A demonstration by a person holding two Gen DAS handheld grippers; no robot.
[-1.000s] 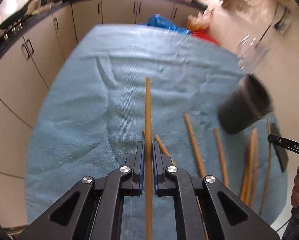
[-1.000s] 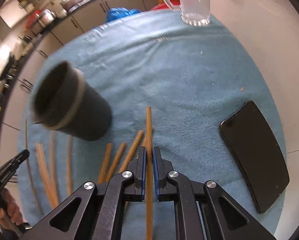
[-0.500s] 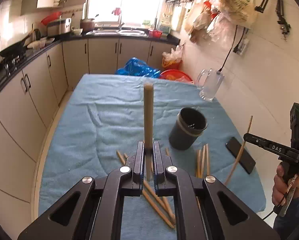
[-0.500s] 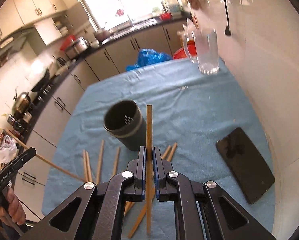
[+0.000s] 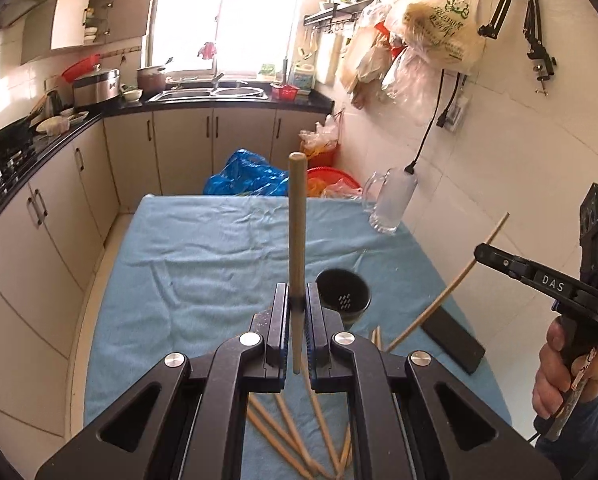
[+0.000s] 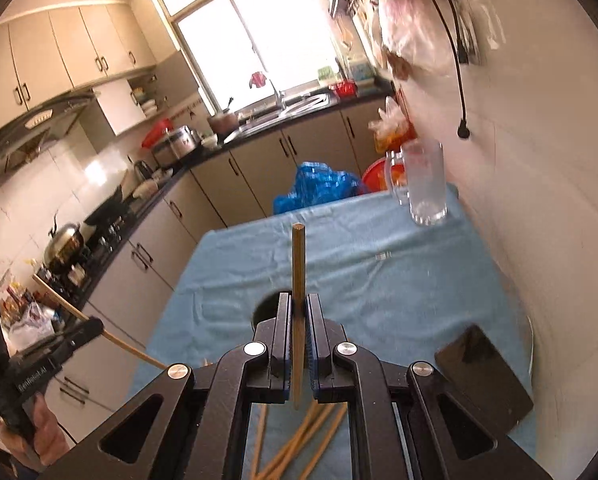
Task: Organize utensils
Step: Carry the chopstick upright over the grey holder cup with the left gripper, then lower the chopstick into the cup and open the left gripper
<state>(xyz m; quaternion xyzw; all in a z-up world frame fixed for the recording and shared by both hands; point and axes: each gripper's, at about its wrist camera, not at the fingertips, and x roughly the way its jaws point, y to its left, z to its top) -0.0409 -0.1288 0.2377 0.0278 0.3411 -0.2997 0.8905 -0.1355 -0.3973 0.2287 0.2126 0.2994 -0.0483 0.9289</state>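
My left gripper (image 5: 298, 300) is shut on a wooden chopstick (image 5: 298, 216) that stands up out of its jaws, high above the blue cloth (image 5: 203, 264). My right gripper (image 6: 298, 308) is shut on a second chopstick (image 6: 298, 264) in the same way. A dark cup (image 5: 343, 300) stands upright on the cloth just right of the left fingertips. In the right wrist view the cup (image 6: 264, 313) is mostly hidden behind the fingers. Several loose chopsticks (image 5: 291, 432) lie on the cloth under the grippers. Each gripper shows in the other's view, tilted chopstick in its jaws.
A black phone (image 6: 485, 368) lies on the cloth near the right wall. A glass mug (image 5: 391, 200) stands at the far right corner of the table. Kitchen cabinets (image 5: 59, 216) run along the left, and blue and red bags (image 5: 247, 176) sit behind the table.
Both grippers have risen well off the cloth, each with its chopstick, and tipped up, so the kitchen comes into view. The cup and loose chopsticks now lie far below.
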